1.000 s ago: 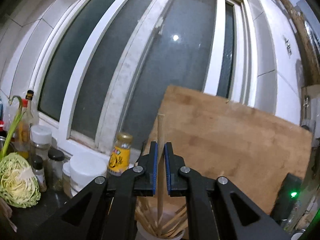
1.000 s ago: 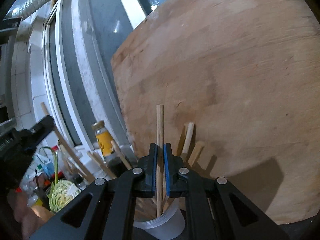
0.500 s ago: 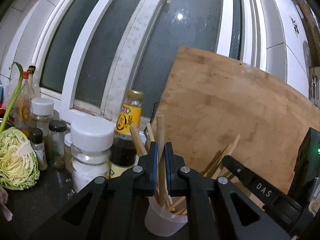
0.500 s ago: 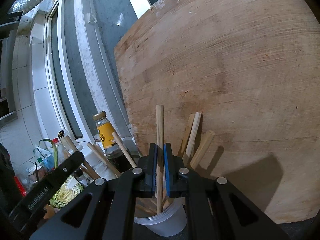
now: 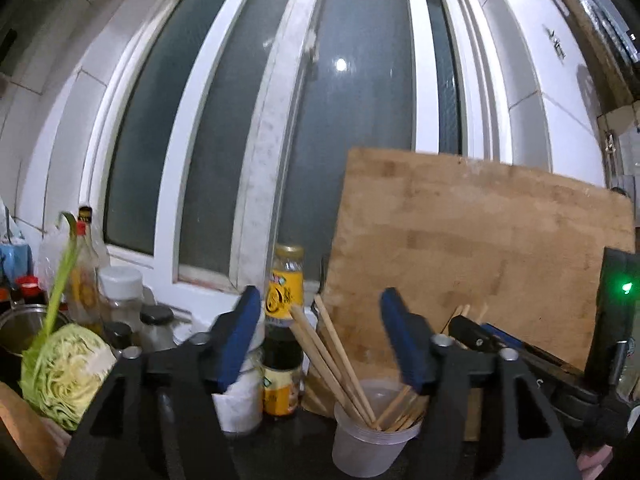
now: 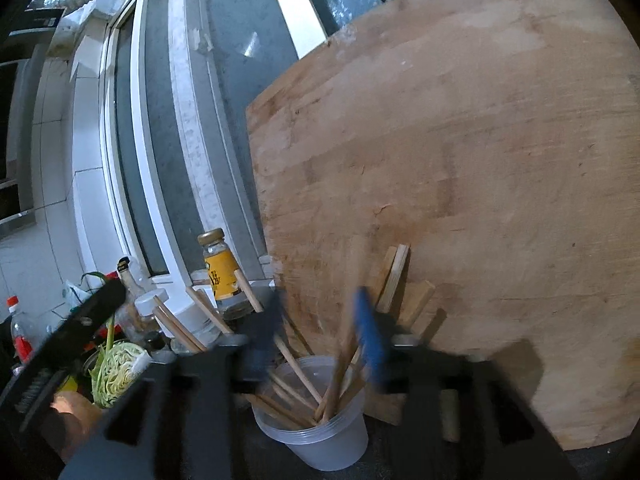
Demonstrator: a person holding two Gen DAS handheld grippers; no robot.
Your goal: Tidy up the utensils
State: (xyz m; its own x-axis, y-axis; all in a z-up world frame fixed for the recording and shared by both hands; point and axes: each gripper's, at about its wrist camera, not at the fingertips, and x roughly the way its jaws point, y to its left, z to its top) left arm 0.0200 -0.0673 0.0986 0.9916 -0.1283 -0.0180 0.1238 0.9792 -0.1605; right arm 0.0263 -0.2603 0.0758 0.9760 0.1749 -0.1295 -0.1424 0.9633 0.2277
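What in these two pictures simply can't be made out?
- Cup bottom, left view: cut off by the frame edge.
- Right gripper, right view: motion-blurred; chopsticks near it smeared.
- Bottle label, both views: too small.
- Board base, right view: behind gripper.

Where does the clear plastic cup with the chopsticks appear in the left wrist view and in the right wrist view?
Left wrist: plastic cup at bottom, right of centre.
Right wrist: plastic cup at bottom centre.
Shared landmark: wooden cutting board behind it.
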